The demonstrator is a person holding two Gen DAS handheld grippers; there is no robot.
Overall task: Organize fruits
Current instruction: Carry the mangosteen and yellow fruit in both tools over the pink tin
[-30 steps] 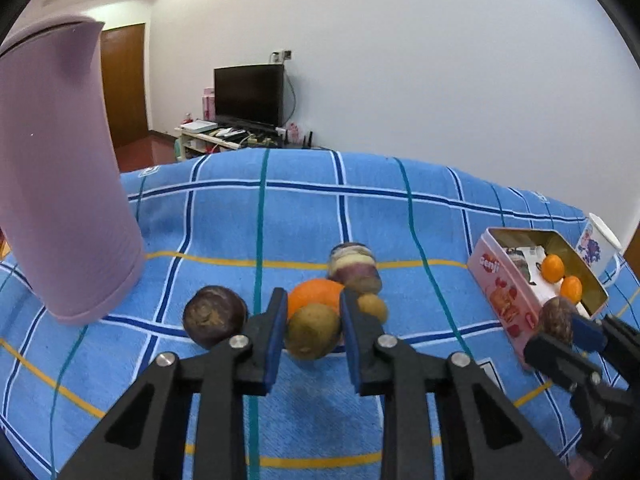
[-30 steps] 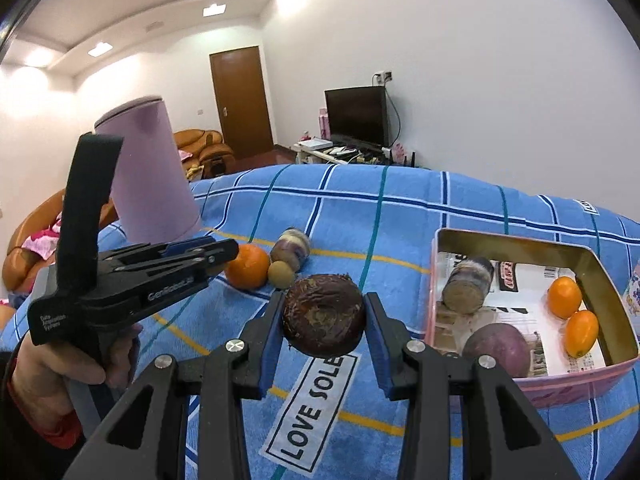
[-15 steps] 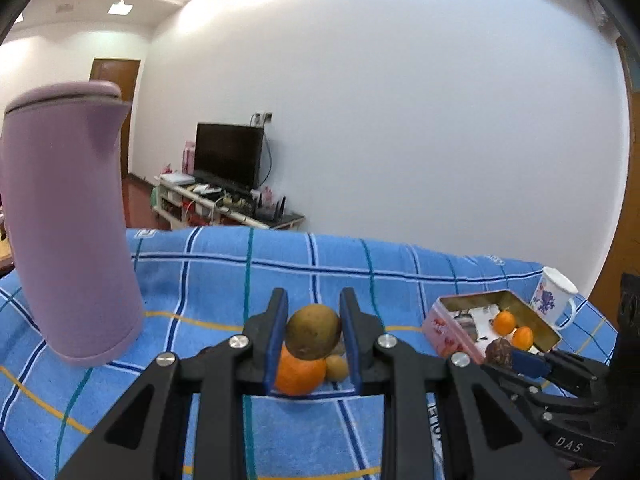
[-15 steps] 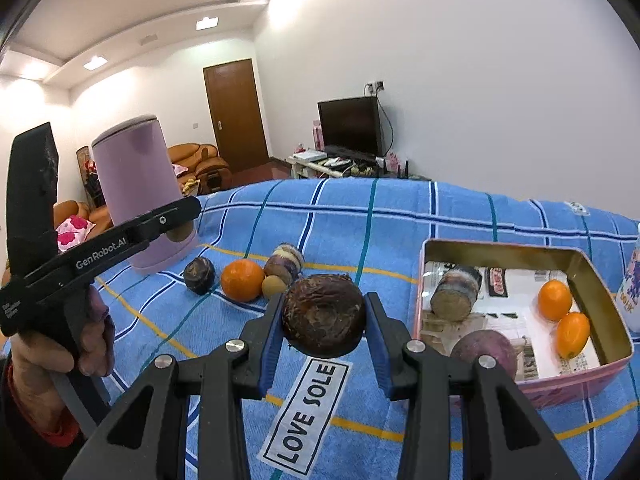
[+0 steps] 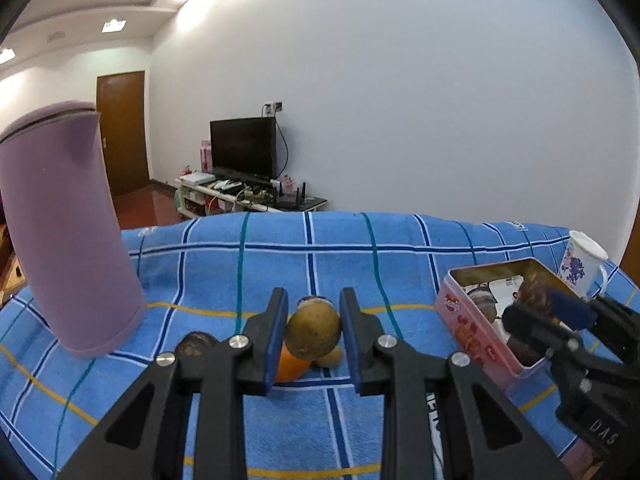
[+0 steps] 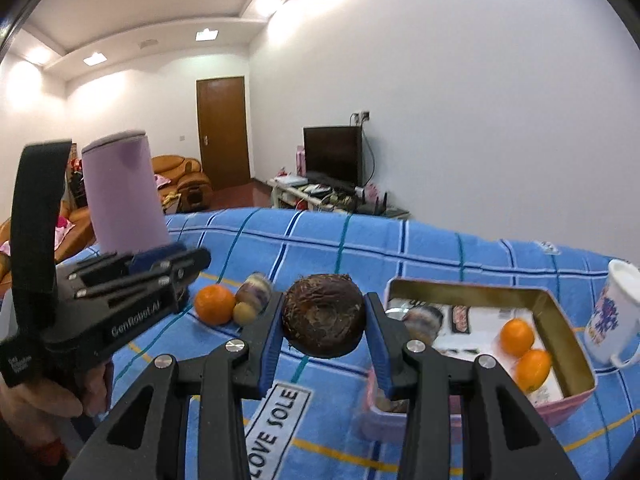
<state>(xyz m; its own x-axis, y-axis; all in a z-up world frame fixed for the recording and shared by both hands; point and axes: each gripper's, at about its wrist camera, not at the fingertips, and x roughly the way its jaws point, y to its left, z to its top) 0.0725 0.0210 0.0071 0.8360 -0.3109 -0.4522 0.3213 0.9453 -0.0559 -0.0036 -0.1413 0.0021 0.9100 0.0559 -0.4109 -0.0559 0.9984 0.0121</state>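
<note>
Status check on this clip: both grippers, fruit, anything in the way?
Left gripper shut on brown fruit. Right gripper shut on dark round fruit, beside tin. Path unobstructed.

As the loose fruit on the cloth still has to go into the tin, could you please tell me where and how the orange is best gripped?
Grip the orange across its widest middle, coming from above with the fingers closing front to back. It is round, so only the middle holds well. The small brown fruit touches its right side and the left hand-held gripper hangs close on its left, so those sides look crowded.
</note>
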